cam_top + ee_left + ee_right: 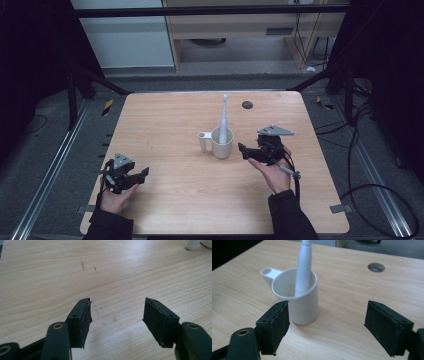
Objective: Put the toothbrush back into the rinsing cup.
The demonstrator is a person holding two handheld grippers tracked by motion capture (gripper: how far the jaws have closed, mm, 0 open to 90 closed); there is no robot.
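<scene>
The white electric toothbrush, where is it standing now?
In the high view, the white electric toothbrush stands upright inside the white plastic cup near the centre of the wooden table, just left of the right gripper.

We find a cup (222,142) mid-desk (165,210) with a toothbrush (223,120) standing in it; the right claw (245,151) sits at its 3 o'clock, the left claw (141,175) at 8 o'clock.

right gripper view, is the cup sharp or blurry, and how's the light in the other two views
Right gripper view: the cup is fairly sharp, its shadow soft on the table; the toothbrush top is cut off. Left gripper view: even light, wood grain crisp, hand-held gripper slightly soft. High view: table lit, surroundings very dark.
</scene>
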